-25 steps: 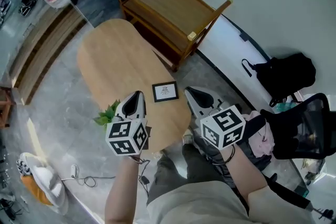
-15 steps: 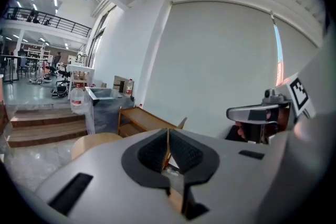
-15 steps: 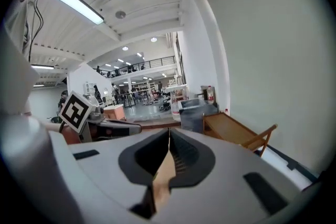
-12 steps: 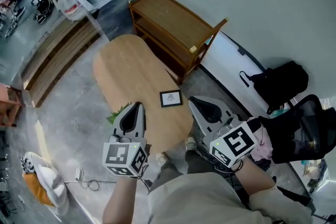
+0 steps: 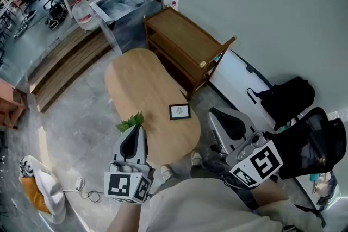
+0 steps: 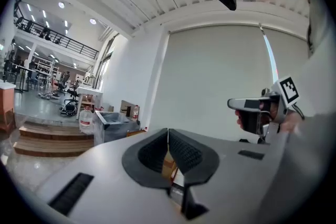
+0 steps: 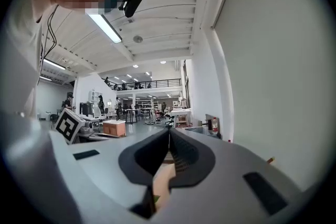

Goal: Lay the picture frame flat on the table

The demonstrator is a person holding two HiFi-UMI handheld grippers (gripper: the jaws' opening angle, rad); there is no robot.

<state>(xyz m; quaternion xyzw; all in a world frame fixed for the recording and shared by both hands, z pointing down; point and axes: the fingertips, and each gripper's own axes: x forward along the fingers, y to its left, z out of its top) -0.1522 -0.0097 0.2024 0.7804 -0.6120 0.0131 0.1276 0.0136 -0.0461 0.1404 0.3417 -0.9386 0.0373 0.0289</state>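
The small dark-rimmed rectangular picture frame [image 5: 179, 111] is being seen lying flat, face up, on the oval light wooden table [image 5: 136, 81], near the end of the table that is closest to the person. Judged from this, the task is looking already done, or almost. The frame is lying ahead of both pairs of fingers: forward and to the right of the left gripper [image 5: 135, 136], and forward and to the left of the right gripper [image 5: 220, 118]. It seems a little nearer to the right gripper, which is being held beside the table end rather than over it. The frame is almost square, so its long axis is hardly being told; the slightly longer side appears to be running across the line of the fingers. A green leafy plant [image 5: 130, 122] is being seen just ahead of the left fingertips, at the table edge. The frame is being shown by the head view only. Both gripper views are being pointed upward into the hall and at the white wall, but there the fingers [image 6: 185, 152] of the left gripper and the fingers [image 7: 186, 157] of the right gripper are clearly being pressed together, with nothing pinched between them.
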